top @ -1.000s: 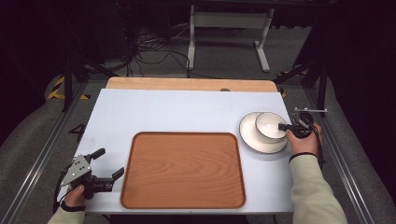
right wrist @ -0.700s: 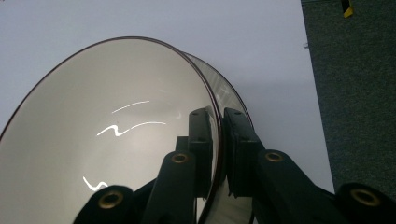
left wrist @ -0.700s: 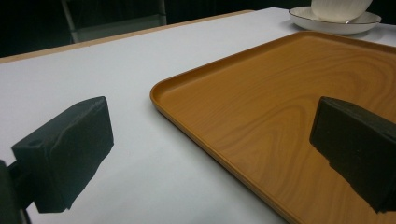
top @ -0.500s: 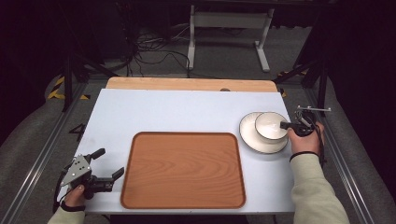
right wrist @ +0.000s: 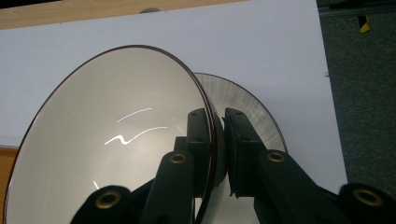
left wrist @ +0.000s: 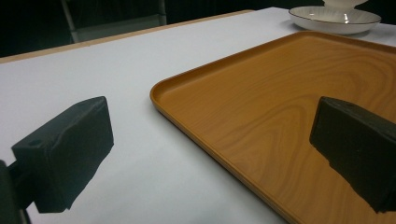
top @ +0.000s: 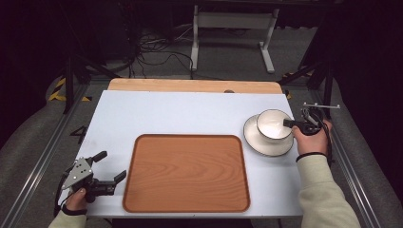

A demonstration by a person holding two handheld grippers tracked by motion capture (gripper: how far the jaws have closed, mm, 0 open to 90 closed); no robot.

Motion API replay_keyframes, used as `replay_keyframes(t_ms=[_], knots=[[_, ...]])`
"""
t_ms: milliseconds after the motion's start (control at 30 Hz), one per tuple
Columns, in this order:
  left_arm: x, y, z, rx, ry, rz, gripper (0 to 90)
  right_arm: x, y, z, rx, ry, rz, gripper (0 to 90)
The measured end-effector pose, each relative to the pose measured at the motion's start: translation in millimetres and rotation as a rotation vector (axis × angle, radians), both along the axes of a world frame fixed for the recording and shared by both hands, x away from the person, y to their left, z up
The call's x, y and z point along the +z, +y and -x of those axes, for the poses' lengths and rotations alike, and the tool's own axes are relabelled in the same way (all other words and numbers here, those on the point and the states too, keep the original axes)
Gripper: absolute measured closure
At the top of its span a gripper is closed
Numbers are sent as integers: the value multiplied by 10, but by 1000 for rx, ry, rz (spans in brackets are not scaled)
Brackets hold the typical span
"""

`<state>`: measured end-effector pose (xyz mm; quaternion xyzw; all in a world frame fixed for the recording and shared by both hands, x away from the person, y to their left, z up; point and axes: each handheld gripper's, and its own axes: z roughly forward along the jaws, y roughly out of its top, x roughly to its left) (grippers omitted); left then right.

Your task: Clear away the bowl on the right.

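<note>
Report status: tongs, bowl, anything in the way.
Right tongs shut on bowl rim, bowl above plate. Left tongs open, empty, beside tray. Tray bare, nothing in the way.

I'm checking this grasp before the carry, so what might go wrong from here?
The right gripper pinches only the thin rim of the bowl, so the bowl may tip or slip out. It hangs just above the plate, so a drop could chip both. The tray has a raised edge that the bowl's base might clip on the way in.
</note>
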<state>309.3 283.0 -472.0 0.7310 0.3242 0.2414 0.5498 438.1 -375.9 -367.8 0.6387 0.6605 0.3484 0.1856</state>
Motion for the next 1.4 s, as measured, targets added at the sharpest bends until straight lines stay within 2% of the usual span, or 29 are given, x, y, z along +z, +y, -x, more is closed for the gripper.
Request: replay_keyframes(t_ms=[133,367,700,1000,1267,1400], knots=[[0,0,0,0,-1,-1,3,64,50,21,12,-17,-3,813],[0,-1,0,0,-1,-2,3,135,106,45,18,-20,-7,813],[0,-2,0,0,-1,-2,3,242,211,85,28,4,-22,812],[0,-3,0,-1,-1,-2,3,314,377,126,70,20,-40,812],[0,-3,-1,-1,-1,-2,3,380,539,162,110,30,-34,812],[2,-2,0,-2,0,-5,3,421,672,192,144,29,-41,812]])
